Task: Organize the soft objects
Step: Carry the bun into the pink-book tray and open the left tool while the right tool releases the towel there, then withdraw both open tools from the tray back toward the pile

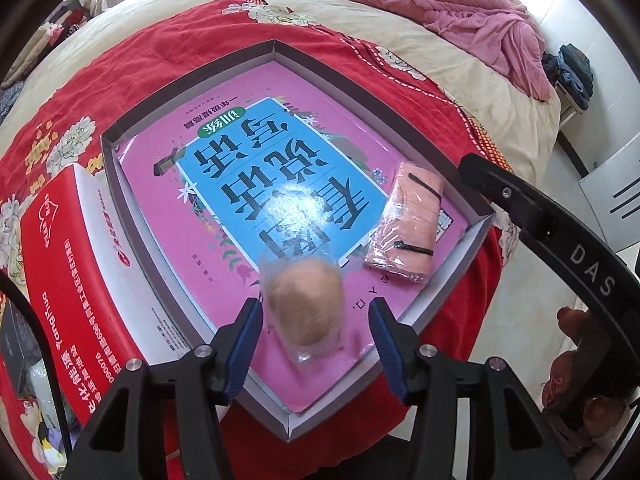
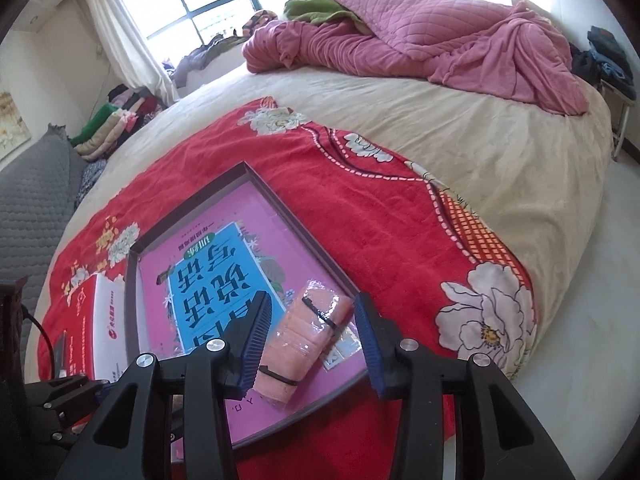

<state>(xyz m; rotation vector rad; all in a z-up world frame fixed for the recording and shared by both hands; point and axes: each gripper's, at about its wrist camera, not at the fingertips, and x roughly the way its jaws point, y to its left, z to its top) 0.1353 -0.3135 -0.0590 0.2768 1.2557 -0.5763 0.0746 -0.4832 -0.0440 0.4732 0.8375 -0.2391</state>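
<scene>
Tongs first: the left gripper (image 1: pixel 316 320) is hanging over the near corner of a shallow grey box lid (image 1: pixel 192 76), its blue pads (image 1: pixel 248 332) standing apart on either side of a blurred, plastic-wrapped tan soft ball (image 1: pixel 306 312), not pressing on it. Whether the ball is resting on the surface below or is in the air cannot be told from the blur. The right gripper (image 2: pixel 316 336) is also standing apart, its pads (image 2: pixel 256 336) flanking a pink folded towel in clear wrap (image 2: pixel 304 340) without gripping it; the towel is lying flat by the lid's right wall. Both soft things are sitting over a pink and blue children's workbook (image 1: pixel 256 184) that is filling the lid's floor. Just left of the lid a red and white carton (image 1: pixel 76 264) is lying. Everything is resting on a red floral blanket (image 2: pixel 360 216) spread across a cream bed (image 2: pixel 500 152), with a rumpled pink quilt (image 2: pixel 420 36) heaped at the far end.
</scene>
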